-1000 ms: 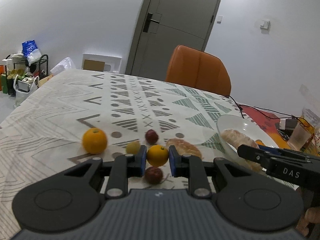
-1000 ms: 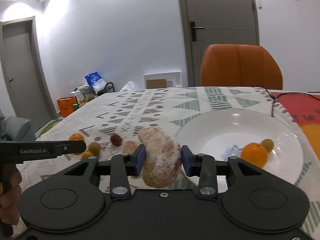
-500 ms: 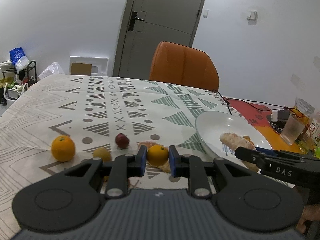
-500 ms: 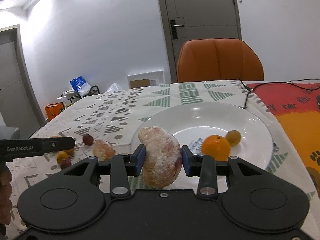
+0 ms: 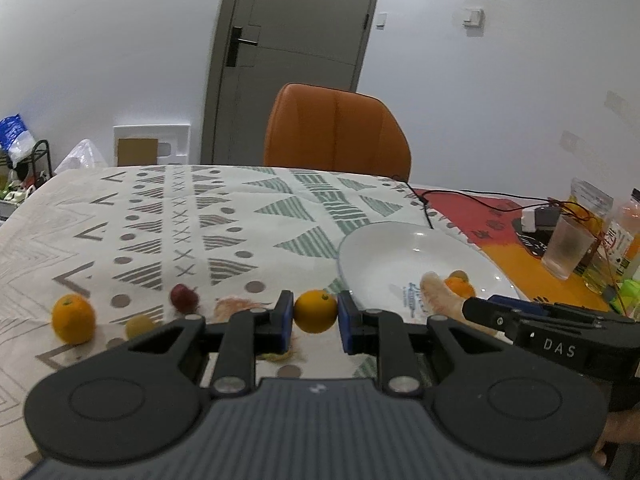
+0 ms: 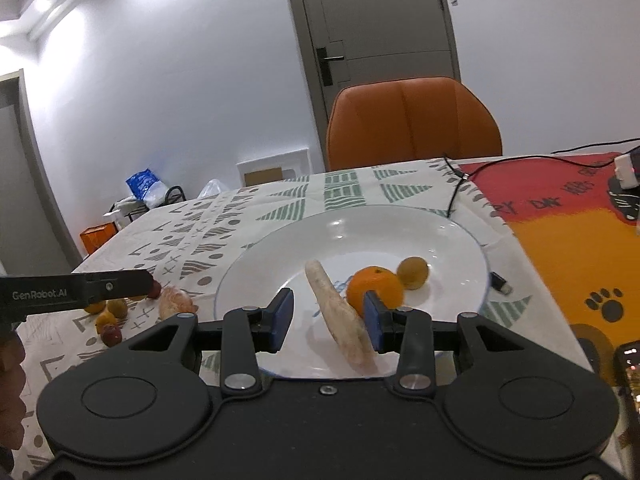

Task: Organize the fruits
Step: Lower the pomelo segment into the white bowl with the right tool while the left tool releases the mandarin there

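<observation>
My left gripper (image 5: 315, 317) is shut on a small orange (image 5: 315, 311) and holds it above the tablecloth, left of the white plate (image 5: 384, 256). My right gripper (image 6: 327, 315) is open over the plate (image 6: 360, 228); a peeled pomelo segment (image 6: 340, 316) lies between its fingers, leaning toward the right one, on the plate's near side. An orange (image 6: 374, 291) and a small yellow-green fruit (image 6: 413, 272) also lie in the plate. On the cloth remain an orange (image 5: 73, 318), a red fruit (image 5: 183, 297), a yellow-green fruit (image 5: 139, 326) and another pomelo piece (image 6: 176, 304).
An orange chair (image 5: 336, 132) stands at the table's far side. A black cable (image 6: 460, 184) runs past the plate's rim. A glass (image 5: 568, 246), bottles and a charger stand at the right on the red-orange mat. A phone (image 6: 632, 364) lies near the right edge.
My right gripper moved over the plate, opened and let go of the pomelo segment, which now rests in the plate. My left gripper carried the small orange up and rightward toward the plate.
</observation>
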`<state>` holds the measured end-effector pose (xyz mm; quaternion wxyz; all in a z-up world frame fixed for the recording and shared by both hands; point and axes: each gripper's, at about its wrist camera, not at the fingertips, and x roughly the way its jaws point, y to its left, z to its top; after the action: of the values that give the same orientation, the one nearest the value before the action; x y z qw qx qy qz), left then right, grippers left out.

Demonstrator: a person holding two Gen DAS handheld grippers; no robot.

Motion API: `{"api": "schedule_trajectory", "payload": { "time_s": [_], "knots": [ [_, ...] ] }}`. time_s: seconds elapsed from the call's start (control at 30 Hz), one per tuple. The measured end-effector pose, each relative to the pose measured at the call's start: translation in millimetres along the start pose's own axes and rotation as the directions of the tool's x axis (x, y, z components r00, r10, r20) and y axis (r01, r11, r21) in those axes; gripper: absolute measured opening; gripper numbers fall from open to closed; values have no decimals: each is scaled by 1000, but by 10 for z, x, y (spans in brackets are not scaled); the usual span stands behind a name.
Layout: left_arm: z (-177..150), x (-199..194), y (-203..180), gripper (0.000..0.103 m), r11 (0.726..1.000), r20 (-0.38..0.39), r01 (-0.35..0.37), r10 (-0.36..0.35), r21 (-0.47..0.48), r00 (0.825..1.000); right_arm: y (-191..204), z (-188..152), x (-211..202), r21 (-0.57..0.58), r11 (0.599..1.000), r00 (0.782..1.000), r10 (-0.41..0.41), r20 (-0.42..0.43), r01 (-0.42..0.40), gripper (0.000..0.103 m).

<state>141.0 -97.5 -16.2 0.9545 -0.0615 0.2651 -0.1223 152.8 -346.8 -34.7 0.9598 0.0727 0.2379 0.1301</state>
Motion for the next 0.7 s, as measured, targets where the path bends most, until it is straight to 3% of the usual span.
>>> {"api": "schedule_trajectory", "payload": {
  "time_s": [0.7],
  "knots": [
    [56, 336, -479, 22, 995, -27, 73, -72, 62, 997, -301, -50, -194, 57, 998, 999, -34, 15, 33, 41]
  ]
}}
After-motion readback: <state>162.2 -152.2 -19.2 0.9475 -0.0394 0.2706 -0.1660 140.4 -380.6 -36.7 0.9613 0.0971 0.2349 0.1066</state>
